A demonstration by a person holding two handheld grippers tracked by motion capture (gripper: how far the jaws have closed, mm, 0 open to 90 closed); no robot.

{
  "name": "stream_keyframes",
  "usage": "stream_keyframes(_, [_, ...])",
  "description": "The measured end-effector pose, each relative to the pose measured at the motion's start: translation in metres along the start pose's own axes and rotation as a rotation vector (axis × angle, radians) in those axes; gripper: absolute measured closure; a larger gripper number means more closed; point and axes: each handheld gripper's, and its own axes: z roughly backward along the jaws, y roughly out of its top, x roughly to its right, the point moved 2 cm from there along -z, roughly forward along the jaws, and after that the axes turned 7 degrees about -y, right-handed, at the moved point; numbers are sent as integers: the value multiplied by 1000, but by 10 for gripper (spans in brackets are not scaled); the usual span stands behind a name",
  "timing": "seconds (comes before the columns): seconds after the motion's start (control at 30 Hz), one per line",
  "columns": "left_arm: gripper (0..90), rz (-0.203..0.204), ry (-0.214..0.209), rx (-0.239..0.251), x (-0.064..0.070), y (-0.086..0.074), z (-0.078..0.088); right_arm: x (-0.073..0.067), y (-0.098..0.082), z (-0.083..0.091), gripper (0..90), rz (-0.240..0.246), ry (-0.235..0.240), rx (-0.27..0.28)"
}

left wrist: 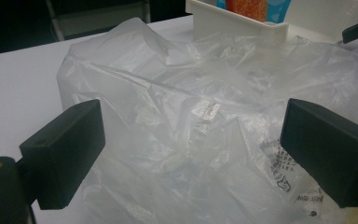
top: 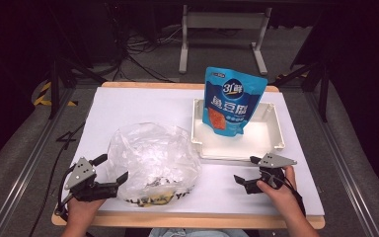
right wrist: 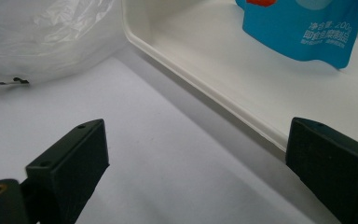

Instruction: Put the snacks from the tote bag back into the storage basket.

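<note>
A shallow white rectangular plastic tray (top: 276, 136) sits on my white table (top: 128, 106), and in it a blue printed stand-up snack pouch (top: 232, 101) stands upright toward the tray's far left. Left of the tray lies a crumpled clear plastic bag (top: 153, 160), puffed up, with yellow and black print along its near edge. My left tool (top: 109, 170) sits at the bag's left edge, jaws apart. My right tool (top: 246, 170) rests just in front of the tray, jaws wide apart, gripping nothing.
</note>
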Motion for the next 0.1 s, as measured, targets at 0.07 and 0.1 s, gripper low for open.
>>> stream_keyframes(0.07, [73,0,4,6,0,0,1,0,0,1,71,-1,2,-7])
stream_keyframes(0.1, [73,0,4,6,0,0,1,0,0,1,71,0,2,-12])
